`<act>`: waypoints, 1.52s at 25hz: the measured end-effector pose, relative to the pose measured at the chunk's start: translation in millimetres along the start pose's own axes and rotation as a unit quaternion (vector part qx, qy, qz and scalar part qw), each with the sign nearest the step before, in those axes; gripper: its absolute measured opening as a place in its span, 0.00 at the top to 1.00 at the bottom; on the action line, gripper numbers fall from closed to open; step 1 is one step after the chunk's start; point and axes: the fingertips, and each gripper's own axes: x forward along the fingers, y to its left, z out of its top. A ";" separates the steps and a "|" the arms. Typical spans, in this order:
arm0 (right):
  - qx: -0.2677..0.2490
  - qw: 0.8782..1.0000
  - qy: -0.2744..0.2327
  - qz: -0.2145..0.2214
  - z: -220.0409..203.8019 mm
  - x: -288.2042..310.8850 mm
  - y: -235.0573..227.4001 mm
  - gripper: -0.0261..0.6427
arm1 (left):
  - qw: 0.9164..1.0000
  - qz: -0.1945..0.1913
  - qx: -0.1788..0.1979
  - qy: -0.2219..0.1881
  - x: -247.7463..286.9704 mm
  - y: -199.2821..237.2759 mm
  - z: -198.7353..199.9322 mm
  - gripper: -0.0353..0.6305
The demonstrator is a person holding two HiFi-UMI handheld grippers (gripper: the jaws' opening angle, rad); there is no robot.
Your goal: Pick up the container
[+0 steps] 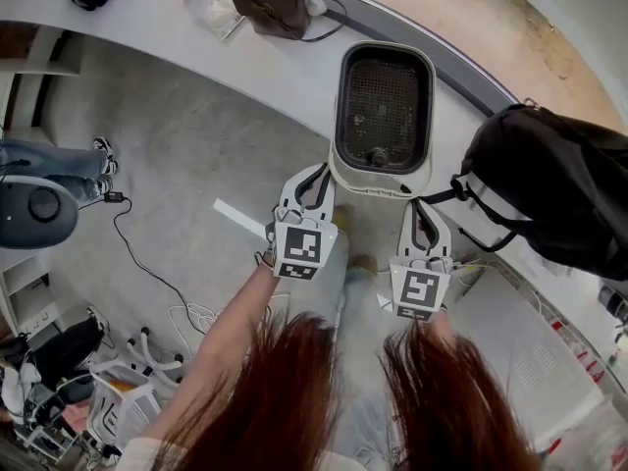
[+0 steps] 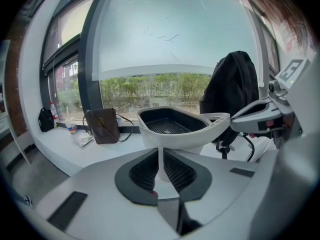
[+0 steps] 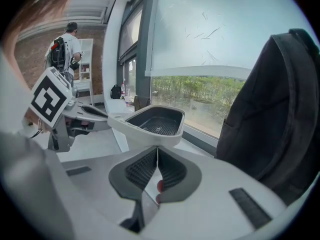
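A white plastic container with a dark mesh-bottomed interior [image 1: 383, 101] sits at the upper centre of the head view, left of a black backpack [image 1: 559, 184]. The left gripper [image 1: 316, 177] and right gripper [image 1: 425, 212] each pinch its near rim, jaws pressed onto the thin white lip.

container [image 1: 383, 116] | left gripper [image 1: 320, 173] + right gripper [image 1: 422, 204] holding near rim

White container [image 1: 378, 184], black mesh inside; black backpack [image 1: 559, 184]; brown bag [image 1: 275, 10].
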 end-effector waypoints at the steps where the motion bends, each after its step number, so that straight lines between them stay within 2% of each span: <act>1: 0.000 1.000 0.000 -0.001 1.6 -0.2 -0.3 0.92 | 1.000 0.000 0.003 0.001 -0.7 0.5 0.6 0.92; 10: 0.004 1.000 -0.005 -0.008 20.1 -5.1 -5.1 0.92 | 0.997 0.008 0.076 -0.003 -5.6 3.1 16.1 0.91; 12: 0.005 1.000 -0.007 -0.010 26.0 -6.4 -7.2 0.92 | 0.996 0.011 0.093 -0.008 -6.5 3.9 22.3 0.87; 14: 0.004 1.000 -0.009 -0.012 31.2 -7.5 -9.6 0.92 | 0.994 0.004 0.110 -0.013 -6.9 1.7 28.9 0.77; 18: 0.005 1.000 -0.020 -0.014 41.4 -7.3 -12.3 0.92 | 0.988 -0.008 0.154 -0.020 -7.5 -2.6 41.7 0.76; 24: 0.008 0.999 -0.022 -0.030 55.7 -8.5 -17.2 0.92 | 0.983 -0.010 0.181 -0.029 -7.7 1.6 58.3 0.76; 28: 0.008 0.999 -0.025 -0.041 64.0 -6.8 -21.1 0.92 | 0.977 -0.003 0.211 -0.040 -4.3 4.4 68.4 0.76; 33: 0.015 0.998 -0.028 -0.051 78.6 -4.9 -26.6 0.92 | 0.973 0.005 0.226 -0.054 -2.2 8.0 82.3 0.76; 38: 0.011 0.998 -0.034 -0.050 91.9 -0.3 -31.9 0.92 | 0.965 0.018 0.253 -0.070 0.4 8.8 98.5 0.76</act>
